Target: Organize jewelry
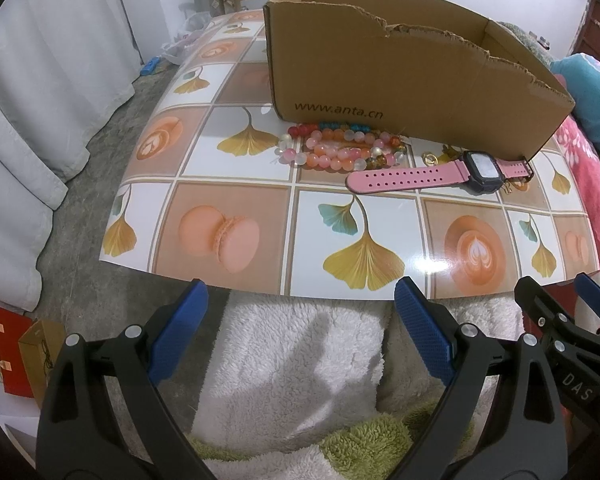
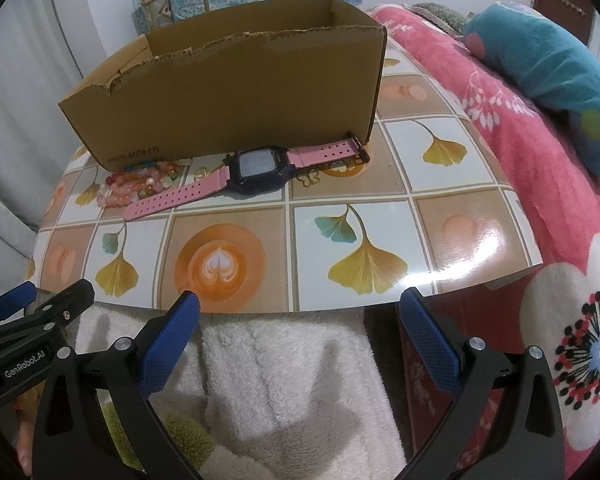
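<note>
A brown cardboard box stands open on a patterned mat; it also shows in the right wrist view. In front of it lie bead bracelets, a pink-strapped watch and small gold pieces. The right wrist view shows the watch, the beads and a gold butterfly piece. My left gripper is open and empty, off the mat's near edge. My right gripper is open and empty, beside it.
The mat lies on a bed with a pink floral blanket and a teal pillow to the right. A white fluffy cloth lies under both grippers. Grey floor and white curtains are on the left, with gift bags.
</note>
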Demonstrator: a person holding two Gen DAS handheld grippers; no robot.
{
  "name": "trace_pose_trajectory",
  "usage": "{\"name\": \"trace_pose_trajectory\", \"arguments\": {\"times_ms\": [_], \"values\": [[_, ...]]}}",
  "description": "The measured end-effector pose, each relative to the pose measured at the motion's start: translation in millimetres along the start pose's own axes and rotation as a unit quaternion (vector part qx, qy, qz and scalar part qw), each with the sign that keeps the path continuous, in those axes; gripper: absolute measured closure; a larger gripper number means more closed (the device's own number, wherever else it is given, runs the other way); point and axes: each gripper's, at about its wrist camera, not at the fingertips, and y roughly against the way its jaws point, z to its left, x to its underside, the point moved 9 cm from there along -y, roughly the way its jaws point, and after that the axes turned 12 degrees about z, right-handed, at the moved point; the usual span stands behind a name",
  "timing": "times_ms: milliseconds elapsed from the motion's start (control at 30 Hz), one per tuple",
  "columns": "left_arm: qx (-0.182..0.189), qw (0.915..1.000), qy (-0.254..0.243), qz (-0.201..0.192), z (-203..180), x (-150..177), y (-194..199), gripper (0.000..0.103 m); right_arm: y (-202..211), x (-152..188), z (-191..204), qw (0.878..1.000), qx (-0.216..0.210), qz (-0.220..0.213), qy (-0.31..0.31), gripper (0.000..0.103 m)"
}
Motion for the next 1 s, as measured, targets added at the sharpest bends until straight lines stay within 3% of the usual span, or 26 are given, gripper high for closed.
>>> {"name": "trace_pose_trajectory", "arguments": {"times_ms": [1000], "values": [[0.001,1.0000,0.001,0.004,0.6,3.9,-4.5,0.012,-2.2,-1.5,0.2,1.000,-0.001,0.004,-0.003,0.006]]}}
